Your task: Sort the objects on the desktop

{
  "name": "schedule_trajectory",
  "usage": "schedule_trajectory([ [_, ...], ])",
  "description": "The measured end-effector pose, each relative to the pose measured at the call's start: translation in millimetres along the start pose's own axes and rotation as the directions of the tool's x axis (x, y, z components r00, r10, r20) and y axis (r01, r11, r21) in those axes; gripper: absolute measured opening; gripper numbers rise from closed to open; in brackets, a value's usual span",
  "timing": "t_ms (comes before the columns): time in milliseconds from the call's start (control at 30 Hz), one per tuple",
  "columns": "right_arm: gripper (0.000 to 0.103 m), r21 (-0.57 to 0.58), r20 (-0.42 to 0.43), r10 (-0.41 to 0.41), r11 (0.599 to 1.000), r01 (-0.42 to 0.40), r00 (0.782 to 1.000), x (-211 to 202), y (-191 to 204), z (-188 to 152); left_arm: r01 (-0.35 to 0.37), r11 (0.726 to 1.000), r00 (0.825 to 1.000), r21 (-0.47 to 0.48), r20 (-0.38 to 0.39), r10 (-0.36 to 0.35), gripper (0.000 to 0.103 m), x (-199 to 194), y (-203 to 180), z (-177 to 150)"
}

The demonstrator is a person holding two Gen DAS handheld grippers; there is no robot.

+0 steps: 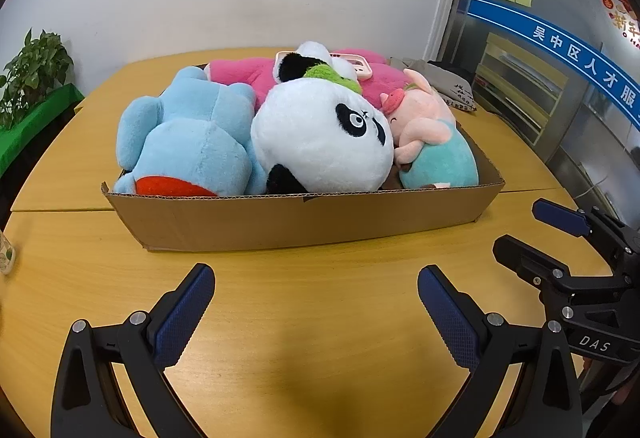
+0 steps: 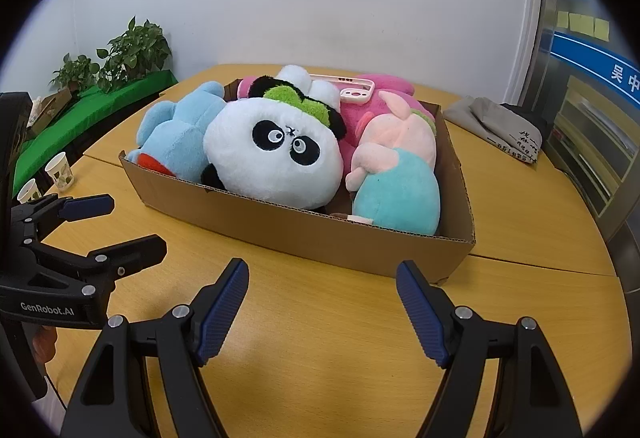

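A cardboard box (image 1: 304,222) is set on the wooden table (image 1: 320,318), packed with plush toys — a panda (image 1: 320,142) in the middle, a blue toy (image 1: 188,138) to its left, a pig (image 1: 432,142) to its right. Both the left gripper (image 1: 316,314) and the right gripper (image 2: 322,312) are held wide apart, empty, near the box — neither touching it.

A yellow wood-grain table (image 2: 328,338) carries a cardboard box (image 2: 304,230) at centre, two paper cups (image 2: 60,171) at nine o'clock, and folded grey cloth (image 2: 496,126) at two o'clock.
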State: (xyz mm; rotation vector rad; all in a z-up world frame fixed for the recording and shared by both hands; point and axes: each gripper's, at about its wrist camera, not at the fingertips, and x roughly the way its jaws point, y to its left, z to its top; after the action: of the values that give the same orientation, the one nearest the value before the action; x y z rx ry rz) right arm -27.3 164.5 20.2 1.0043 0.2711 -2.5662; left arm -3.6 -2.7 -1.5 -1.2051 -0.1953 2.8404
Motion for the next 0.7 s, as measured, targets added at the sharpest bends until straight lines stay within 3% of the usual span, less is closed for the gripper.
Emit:
schedule_trajectory([
  [700, 0.076, 0.003, -0.011, 0.006, 1.000, -0.006, 1.000, 3.6, -0.7, -3.2, 0.003, 1.000, 1.000, 0.018, -0.019, -0.002, 0.103, 2.7, -2.5, -1.5],
])
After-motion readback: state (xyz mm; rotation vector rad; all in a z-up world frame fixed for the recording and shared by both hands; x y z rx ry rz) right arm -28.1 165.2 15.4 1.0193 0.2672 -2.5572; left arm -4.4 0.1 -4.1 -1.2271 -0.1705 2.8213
